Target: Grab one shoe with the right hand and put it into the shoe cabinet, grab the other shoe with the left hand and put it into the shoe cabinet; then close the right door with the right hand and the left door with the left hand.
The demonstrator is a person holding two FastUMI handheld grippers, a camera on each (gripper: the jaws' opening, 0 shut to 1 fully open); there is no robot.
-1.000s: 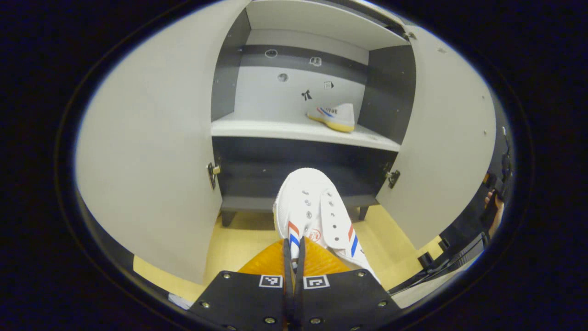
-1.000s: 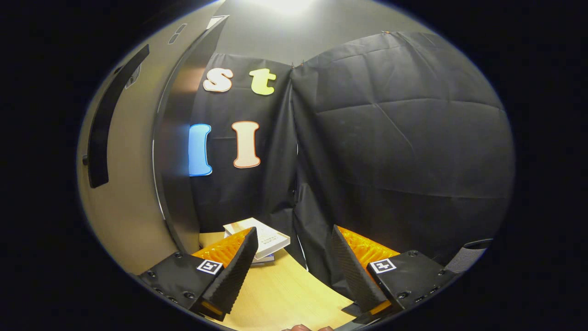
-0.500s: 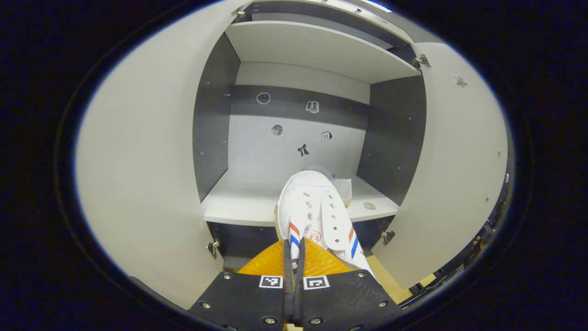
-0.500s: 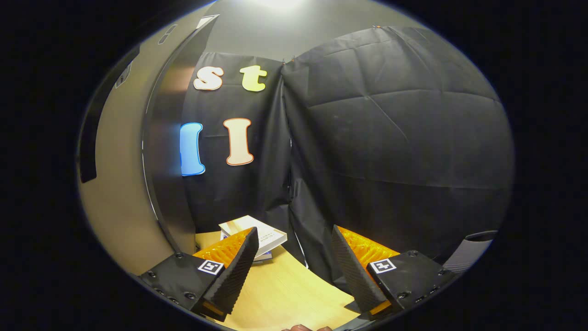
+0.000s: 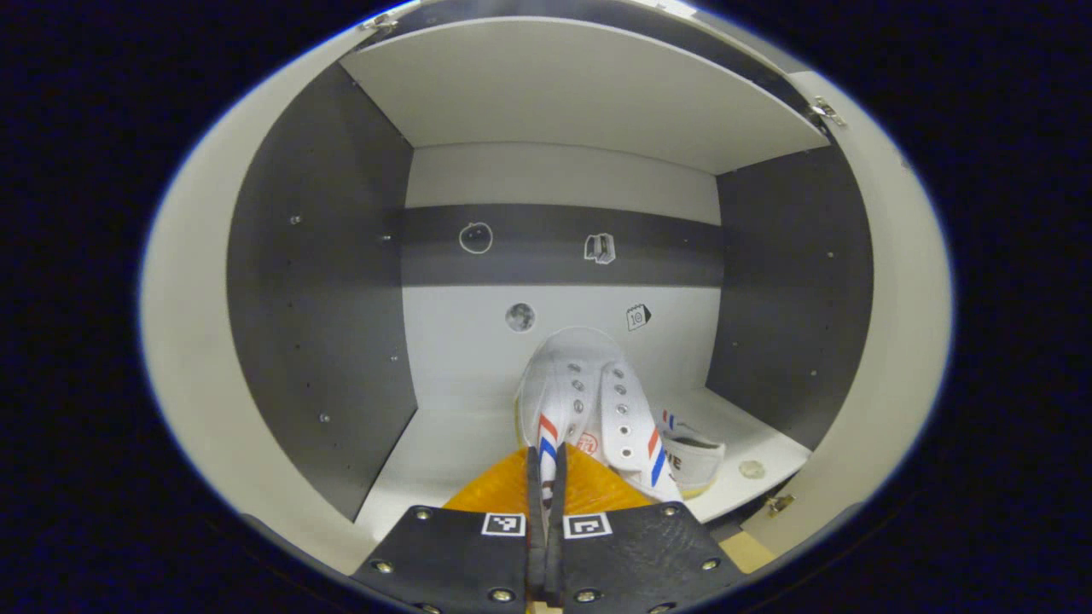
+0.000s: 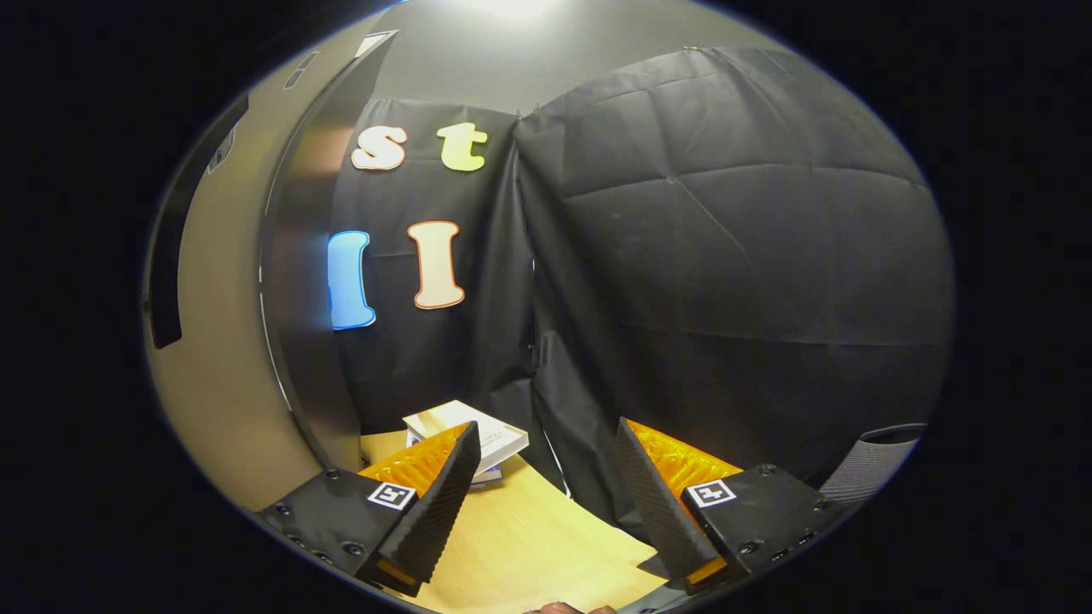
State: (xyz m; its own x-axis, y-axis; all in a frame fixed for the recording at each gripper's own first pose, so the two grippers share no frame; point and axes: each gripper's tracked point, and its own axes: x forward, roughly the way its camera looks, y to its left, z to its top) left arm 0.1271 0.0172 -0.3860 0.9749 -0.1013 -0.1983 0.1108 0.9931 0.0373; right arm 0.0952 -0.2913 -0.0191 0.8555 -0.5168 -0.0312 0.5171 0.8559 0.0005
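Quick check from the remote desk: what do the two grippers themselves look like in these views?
Both match. The left gripper has black plates studded with screws, each bearing a square black-and-white marker, and ribbed orange finger backs. The right gripper shows the same, plus black textured pads shaped like wedges.

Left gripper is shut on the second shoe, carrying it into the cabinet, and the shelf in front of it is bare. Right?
Not bare. In the left gripper view another shoe already sits on the shelf, right of the second shoe in the left gripper.
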